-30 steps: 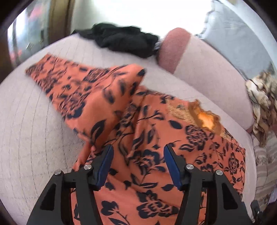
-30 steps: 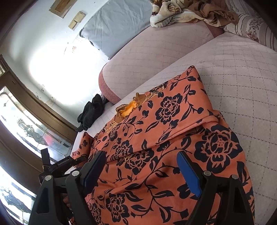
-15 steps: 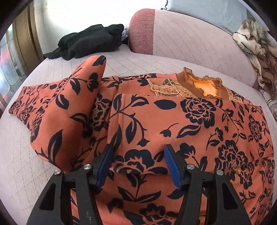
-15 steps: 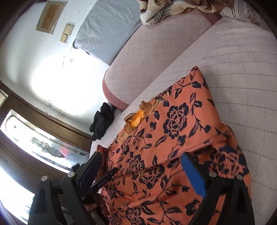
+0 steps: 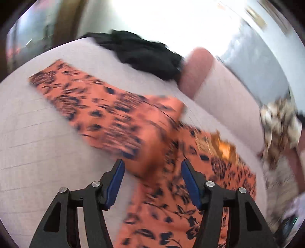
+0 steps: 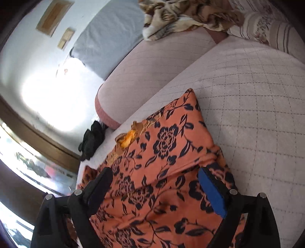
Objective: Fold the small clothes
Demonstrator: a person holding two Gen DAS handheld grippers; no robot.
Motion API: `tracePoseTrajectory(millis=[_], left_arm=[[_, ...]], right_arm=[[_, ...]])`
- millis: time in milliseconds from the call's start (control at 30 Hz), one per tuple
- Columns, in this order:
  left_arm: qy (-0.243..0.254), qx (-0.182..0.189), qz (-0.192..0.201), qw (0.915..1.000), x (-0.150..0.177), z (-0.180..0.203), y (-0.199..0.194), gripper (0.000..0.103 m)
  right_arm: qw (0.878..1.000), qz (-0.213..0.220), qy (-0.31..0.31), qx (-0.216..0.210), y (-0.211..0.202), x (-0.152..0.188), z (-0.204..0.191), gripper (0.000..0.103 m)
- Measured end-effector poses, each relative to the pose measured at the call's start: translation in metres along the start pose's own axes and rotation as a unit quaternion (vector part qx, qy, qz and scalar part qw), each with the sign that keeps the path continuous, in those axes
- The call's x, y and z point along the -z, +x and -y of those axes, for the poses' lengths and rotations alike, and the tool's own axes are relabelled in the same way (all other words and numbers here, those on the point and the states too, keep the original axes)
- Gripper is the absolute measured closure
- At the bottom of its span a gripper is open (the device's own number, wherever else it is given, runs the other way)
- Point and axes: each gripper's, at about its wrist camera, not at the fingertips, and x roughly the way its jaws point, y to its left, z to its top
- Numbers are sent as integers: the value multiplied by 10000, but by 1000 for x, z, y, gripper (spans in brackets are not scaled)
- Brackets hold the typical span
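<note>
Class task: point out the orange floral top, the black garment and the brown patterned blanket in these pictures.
orange floral top (image 6: 167, 145): right wrist view, on its chest.
black garment (image 5: 144, 55): left wrist view, middle of the heap.
brown patterned blanket (image 6: 183, 17): right wrist view, its crumpled middle.

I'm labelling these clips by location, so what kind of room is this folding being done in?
Most likely a home living room. The orange floral top lies on a quilted sofa seat with a padded backrest, a rumpled patterned blanket on it and a glazed wooden door alongside.
</note>
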Motion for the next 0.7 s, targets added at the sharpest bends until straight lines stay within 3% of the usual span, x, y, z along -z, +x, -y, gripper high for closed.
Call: tracePoseTrajectory(millis=[133, 233, 333, 467, 700], left_arm=[[-1394, 128, 238, 9899, -41, -87, -12, 32], [-1985, 135, 263, 9796, -69, -129, 1, 33], [-2183, 93, 286, 9754, -98, -160, 13, 33], [-2351, -244, 549, 9701, -132, -197, 27, 33], [-2292, -622, 598, 9695, -163, -227, 47, 33]], right_arm=[[9988, -196, -405, 206, -1, 39, -9, 10], [9973, -251, -656, 199, 3, 45, -13, 10], [9964, -174, -791, 232, 5, 43, -15, 10], [9952, -197, -899, 319, 12, 43, -15, 10], [9938, -316, -1030, 271, 28, 45, -19, 10]])
